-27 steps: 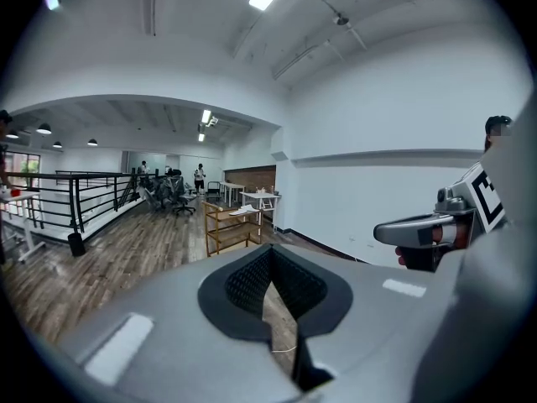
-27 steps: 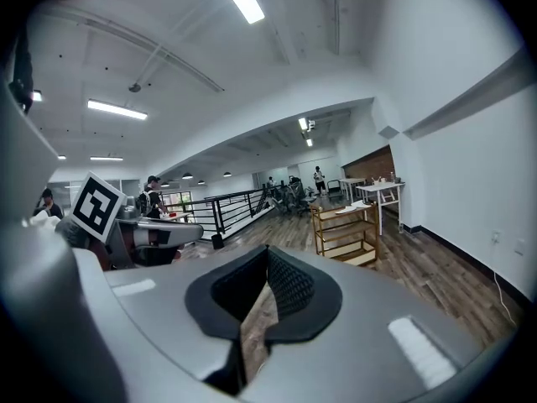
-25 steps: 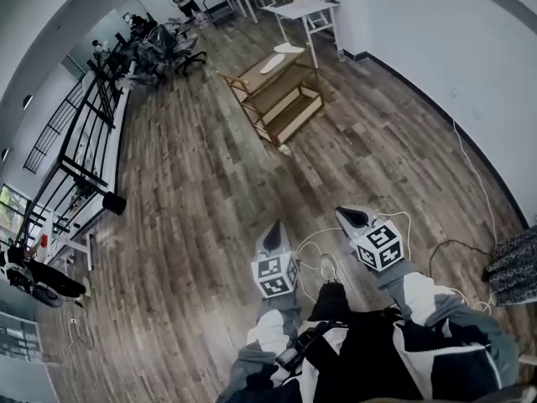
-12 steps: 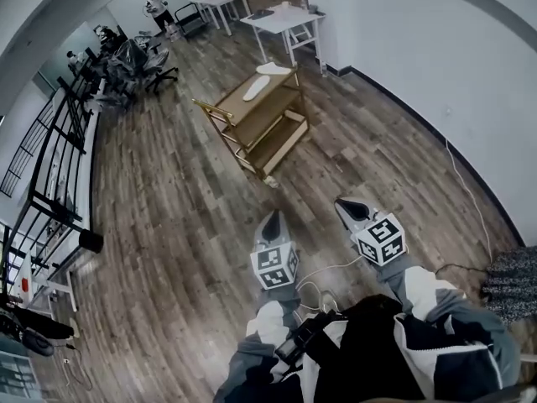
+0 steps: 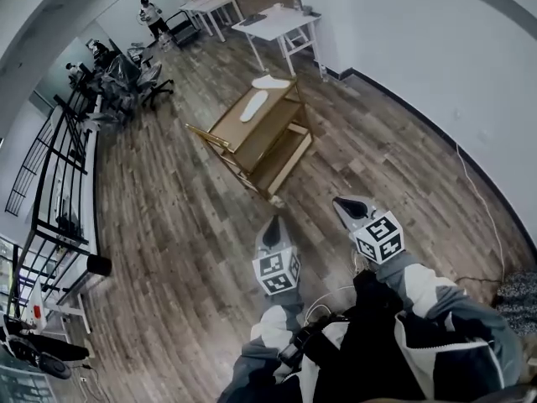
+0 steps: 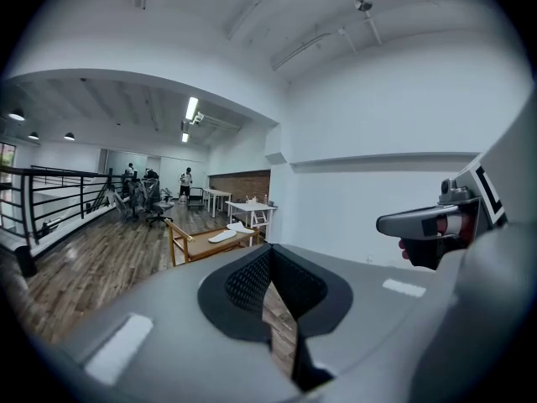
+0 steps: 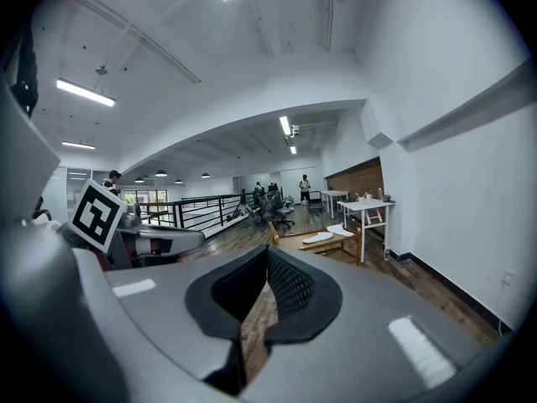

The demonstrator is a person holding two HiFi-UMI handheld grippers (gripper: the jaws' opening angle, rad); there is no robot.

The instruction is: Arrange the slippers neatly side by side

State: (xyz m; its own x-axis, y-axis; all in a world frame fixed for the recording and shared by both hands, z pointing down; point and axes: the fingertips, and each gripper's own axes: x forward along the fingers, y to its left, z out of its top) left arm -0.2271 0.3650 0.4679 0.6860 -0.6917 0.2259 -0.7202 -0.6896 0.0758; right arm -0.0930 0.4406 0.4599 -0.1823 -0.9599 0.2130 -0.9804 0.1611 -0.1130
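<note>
A large room with a brown wood-plank floor (image 5: 168,208) and plain white walls (image 5: 419,49) fills the head view. The two white flat slippers (image 5: 251,105) lie on the top shelf of a light wooden trolley (image 5: 220,133) in the upper middle of the frame, one nearer, the other (image 5: 270,82) at the far end, apart and not in line. Just beyond the trolley, towards the top, stands a white table (image 5: 277,23); a black metal railing (image 5: 59,166) runs down the left edge, with dark office chairs (image 5: 126,78) and a standing person (image 5: 151,13) at the upper left. A thin pale cable (image 5: 478,200) trails over the floor at the right.

The only print in view is the black-and-white square markers on each gripper's cube (image 5: 276,273) – patterns, not words.

Low in the frame, the grey left gripper (image 5: 272,227) and the grey right gripper (image 5: 349,210) point towards the trolley, well apart from it, with floor between. Both have their jaws closed together with nothing between them
</note>
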